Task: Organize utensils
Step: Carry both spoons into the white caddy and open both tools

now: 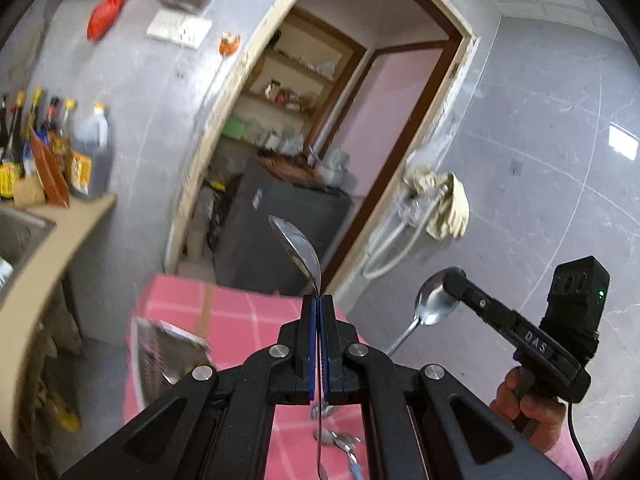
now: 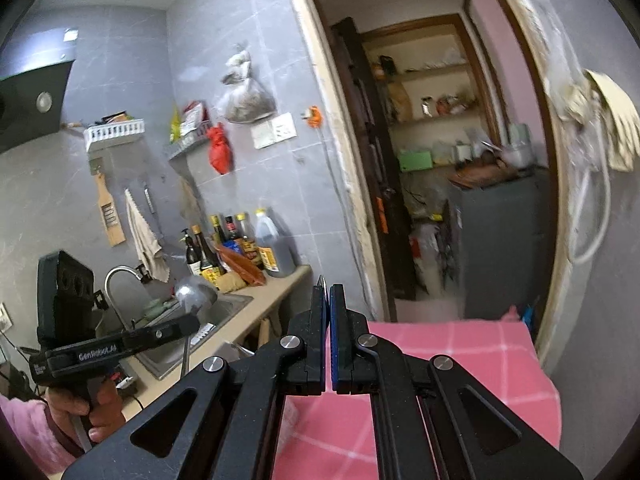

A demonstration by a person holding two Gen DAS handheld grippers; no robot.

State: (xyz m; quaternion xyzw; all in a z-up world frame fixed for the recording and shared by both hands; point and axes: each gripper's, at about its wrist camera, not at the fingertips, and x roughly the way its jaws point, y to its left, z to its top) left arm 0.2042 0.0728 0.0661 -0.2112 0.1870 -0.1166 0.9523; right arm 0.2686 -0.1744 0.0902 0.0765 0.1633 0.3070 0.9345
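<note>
My left gripper [image 1: 319, 300] is shut on a steel spoon [image 1: 298, 248]. Its bowl stands up above the fingertips and its handle hangs below, over the pink checked cloth [image 1: 240, 312]. In the right wrist view the same left gripper [image 2: 192, 320] holds that spoon [image 2: 193, 293] above the sink. My right gripper [image 2: 329, 292] is shut, with only a thin dark sliver showing above its tips. The left wrist view shows the right gripper [image 1: 454, 278] clamped on a second spoon [image 1: 435, 300], handle slanting down-left. Several loose utensils [image 1: 338, 442] lie on the cloth below.
A steel sink [image 2: 224, 312] with a tap [image 2: 120, 276] sits in the beige counter [image 2: 276, 284], with sauce bottles [image 2: 240, 248] behind. A metal tray [image 1: 160, 348] rests at the cloth's left edge. Beyond is an open doorway with a grey fridge [image 2: 500, 240] and shelves.
</note>
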